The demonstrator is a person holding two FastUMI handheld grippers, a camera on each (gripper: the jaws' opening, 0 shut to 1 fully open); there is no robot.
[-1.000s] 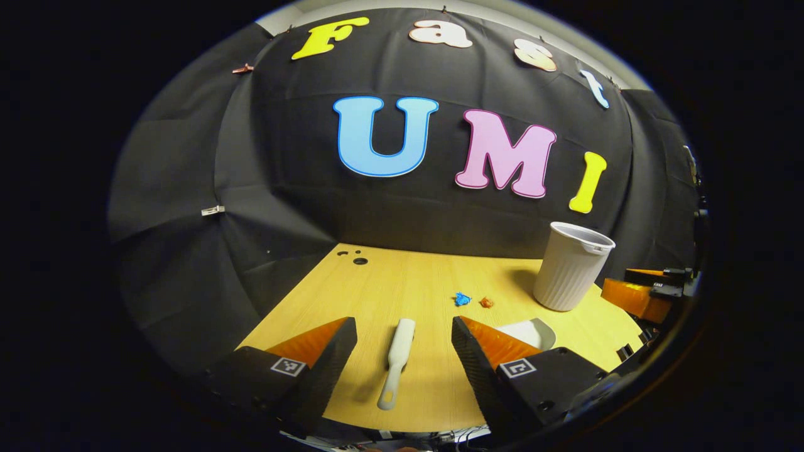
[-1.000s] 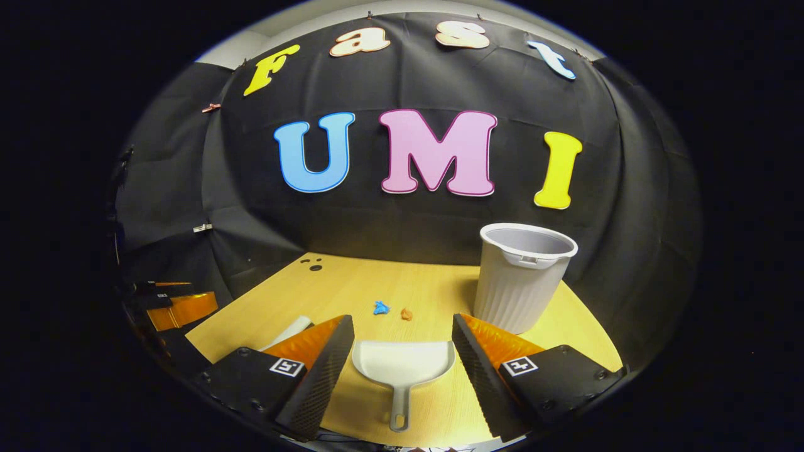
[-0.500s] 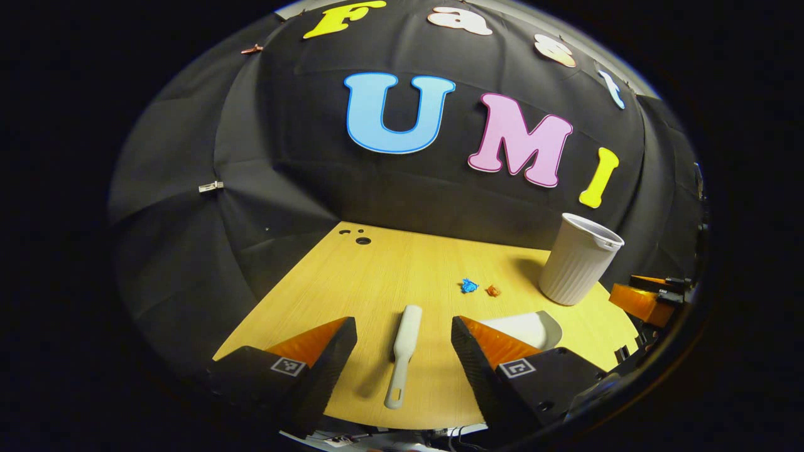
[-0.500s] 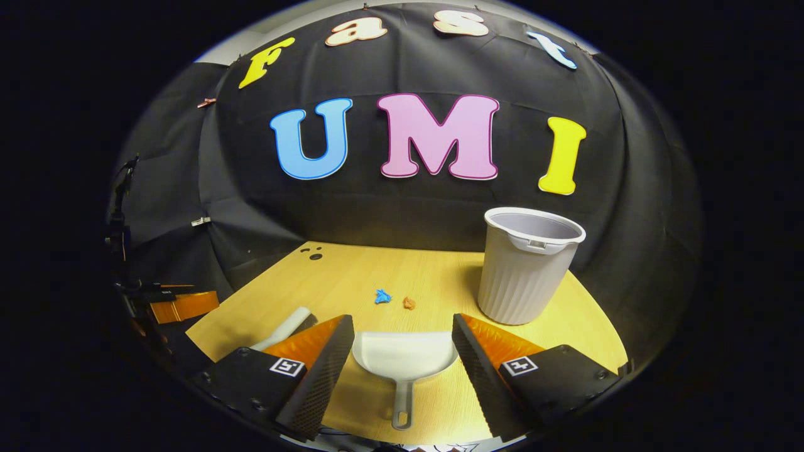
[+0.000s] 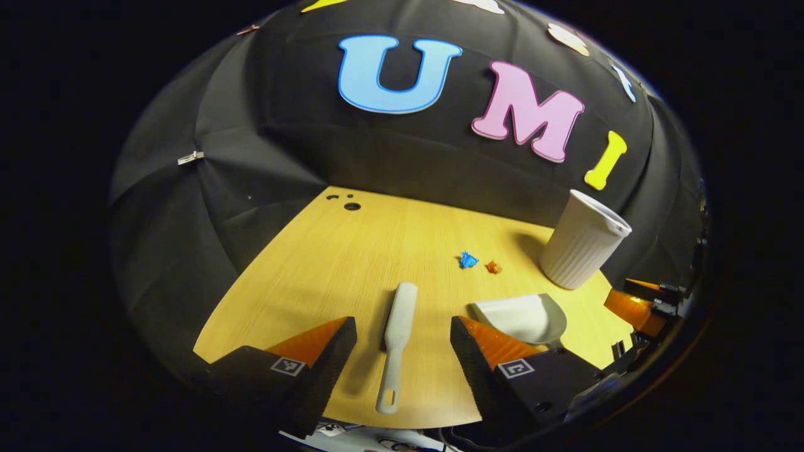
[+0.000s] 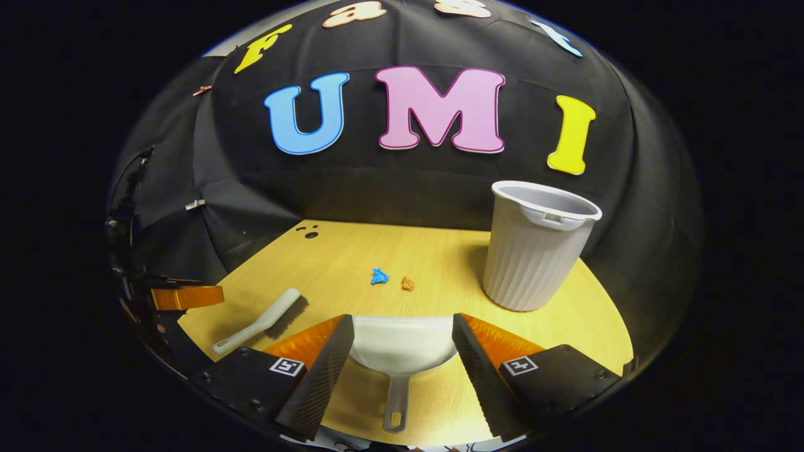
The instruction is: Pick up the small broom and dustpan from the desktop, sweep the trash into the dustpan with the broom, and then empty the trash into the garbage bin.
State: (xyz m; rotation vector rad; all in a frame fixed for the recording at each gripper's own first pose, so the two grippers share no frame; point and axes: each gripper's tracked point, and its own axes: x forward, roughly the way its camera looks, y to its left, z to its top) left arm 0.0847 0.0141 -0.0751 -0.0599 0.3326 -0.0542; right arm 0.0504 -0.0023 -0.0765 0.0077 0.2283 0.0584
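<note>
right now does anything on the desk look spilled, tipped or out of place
Only the trash: a blue scrap and an orange scrap lie loose on the desktop. The bin stands upright; broom and dustpan lie flat, untouched.

The left half of the pale wooden table (image 6: 339, 251) lies bare between the white plastic hand broom (image 5: 397, 339) and the black cloth wall. The ribbed white plastic bin (image 6: 534, 248) blocks the far right corner.

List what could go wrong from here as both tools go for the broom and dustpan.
The broom lies flat on the desk; the open left tool may jam its fingertips against the wood. The dustpan handle is thin, so the open right tool might grip off-centre. The bin stands nearby and could be knocked.
</note>
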